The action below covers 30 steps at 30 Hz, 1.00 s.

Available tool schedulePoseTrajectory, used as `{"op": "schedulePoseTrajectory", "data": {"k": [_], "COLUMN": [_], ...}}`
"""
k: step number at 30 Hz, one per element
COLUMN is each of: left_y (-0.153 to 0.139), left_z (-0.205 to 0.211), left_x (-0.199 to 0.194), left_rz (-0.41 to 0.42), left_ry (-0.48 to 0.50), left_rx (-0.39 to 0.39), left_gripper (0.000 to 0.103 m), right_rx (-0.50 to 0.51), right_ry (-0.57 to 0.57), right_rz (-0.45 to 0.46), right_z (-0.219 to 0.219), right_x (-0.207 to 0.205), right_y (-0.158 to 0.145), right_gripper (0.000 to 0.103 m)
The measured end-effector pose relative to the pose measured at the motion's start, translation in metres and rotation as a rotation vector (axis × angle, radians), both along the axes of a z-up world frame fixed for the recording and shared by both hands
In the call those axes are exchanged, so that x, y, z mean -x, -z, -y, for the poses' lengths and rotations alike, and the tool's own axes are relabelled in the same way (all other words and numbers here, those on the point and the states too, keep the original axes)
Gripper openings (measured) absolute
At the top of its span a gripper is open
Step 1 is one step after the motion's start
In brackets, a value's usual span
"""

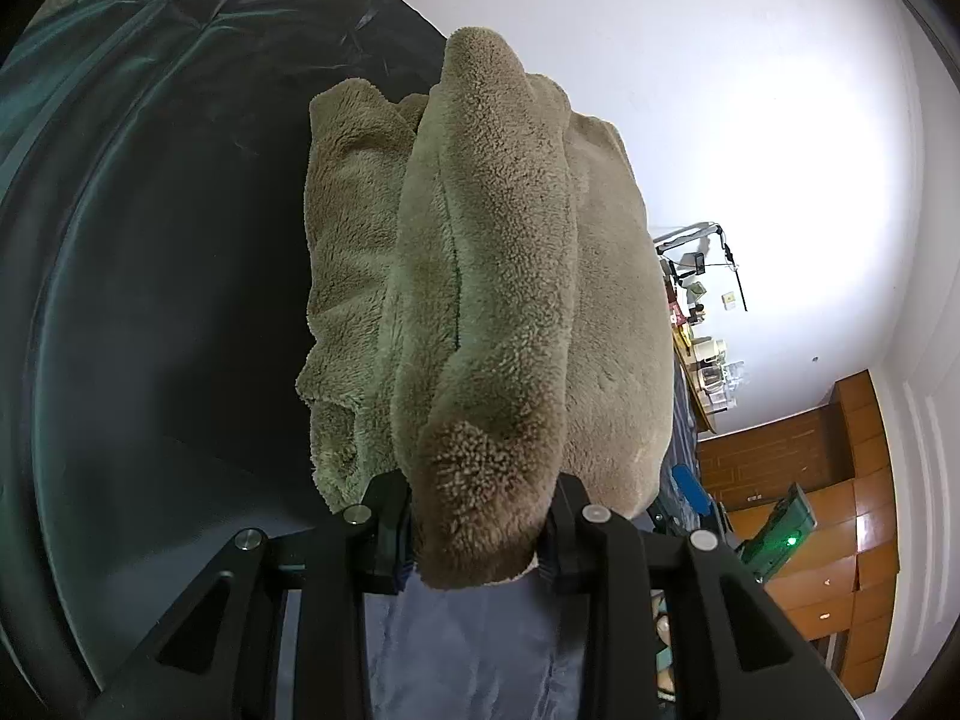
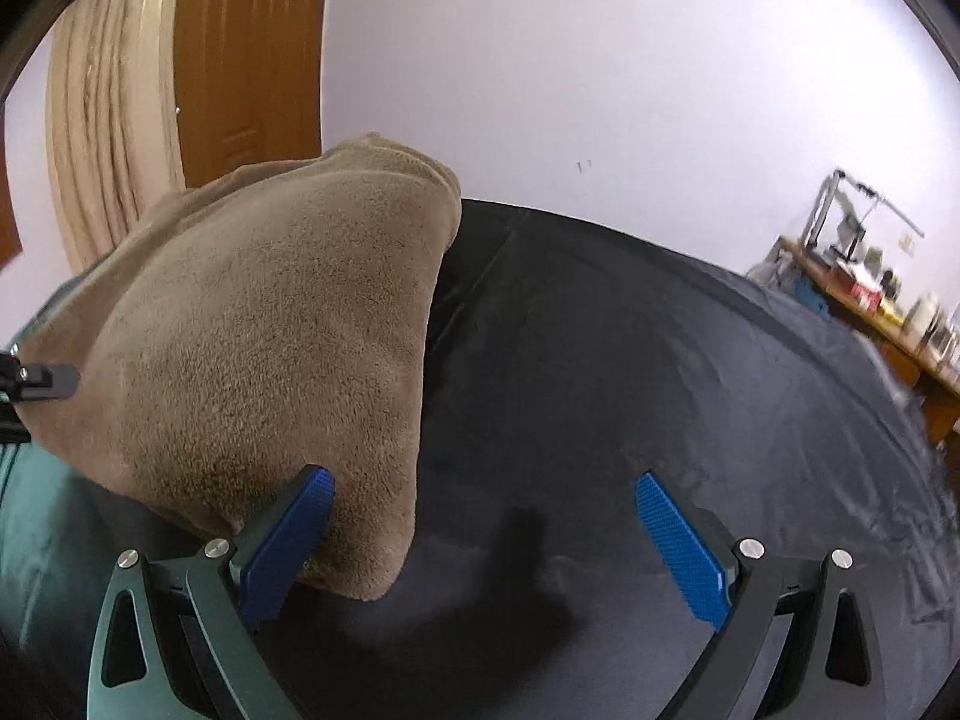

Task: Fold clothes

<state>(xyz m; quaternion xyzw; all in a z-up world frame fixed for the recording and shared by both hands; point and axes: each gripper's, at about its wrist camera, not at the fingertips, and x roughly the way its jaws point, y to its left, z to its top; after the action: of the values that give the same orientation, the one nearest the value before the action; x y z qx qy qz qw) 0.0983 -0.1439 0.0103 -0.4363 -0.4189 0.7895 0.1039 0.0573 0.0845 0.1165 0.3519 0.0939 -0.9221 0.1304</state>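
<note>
A brown fleece garment (image 1: 492,276) fills the middle of the left wrist view, lifted off the dark sheet. My left gripper (image 1: 480,525) is shut on a thick bunched fold of it, the fabric bulging out between the black fingers. In the right wrist view the same fleece garment (image 2: 258,336) hangs at the left, one corner drooping to the dark surface. My right gripper (image 2: 486,534) stands wide open, its blue pads (image 2: 681,552) far apart. The left pad lies against the garment's lower corner, and nothing sits between the fingers. A piece of the left gripper (image 2: 36,381) shows at the far left edge.
A dark, glossy sheet (image 2: 630,360) covers the work surface. A cluttered wooden table (image 2: 870,294) stands along the white wall at the right. A wooden door (image 2: 252,54) and a pale curtain (image 2: 114,114) are behind the garment. Wooden cabinets (image 1: 840,480) show in the left wrist view.
</note>
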Motion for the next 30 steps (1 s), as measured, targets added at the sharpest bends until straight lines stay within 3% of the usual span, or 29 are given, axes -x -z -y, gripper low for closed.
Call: {"op": "schedulePoseTrajectory", "data": {"k": [10, 13, 17, 21, 24, 27, 30], "left_y": [0.003, -0.008, -0.036, -0.06, -0.068, -0.063, -0.048], "left_z": [0.006, 0.006, 0.012, 0.023, 0.03, 0.033, 0.032], "left_x": [-0.006, -0.008, -0.018, -0.02, -0.003, 0.021, 0.043], "left_rz": [-0.004, -0.014, -0.099, -0.155, -0.122, -0.094, -0.049], "left_ry": [0.008, -0.005, -0.053, -0.103, -0.135, -0.129, -0.081], "left_rx": [-0.024, -0.022, 0.031, 0.082, 0.166, 0.208, 0.187], "left_gripper": [0.037, 0.048, 0.082, 0.087, 0.101, 0.102, 0.102], "right_rx": [-0.066, -0.086, -0.077, -0.076, -0.072, -0.065, -0.059], "right_ry": [0.0, 0.006, 0.011, 0.013, 0.013, 0.013, 0.012], "right_rz": [-0.023, -0.044, -0.039, -0.038, -0.036, -0.031, -0.027], "right_z": [0.006, 0.01, 0.01, 0.01, 0.012, 0.011, 0.01], "right_x": [-0.011, -0.016, -0.013, -0.012, -0.011, -0.011, -0.01], "right_y": [0.0, 0.002, 0.001, 0.0, 0.0, 0.001, 0.001], "right_gripper": [0.102, 0.102, 0.102, 0.102, 0.102, 0.102, 0.102]}}
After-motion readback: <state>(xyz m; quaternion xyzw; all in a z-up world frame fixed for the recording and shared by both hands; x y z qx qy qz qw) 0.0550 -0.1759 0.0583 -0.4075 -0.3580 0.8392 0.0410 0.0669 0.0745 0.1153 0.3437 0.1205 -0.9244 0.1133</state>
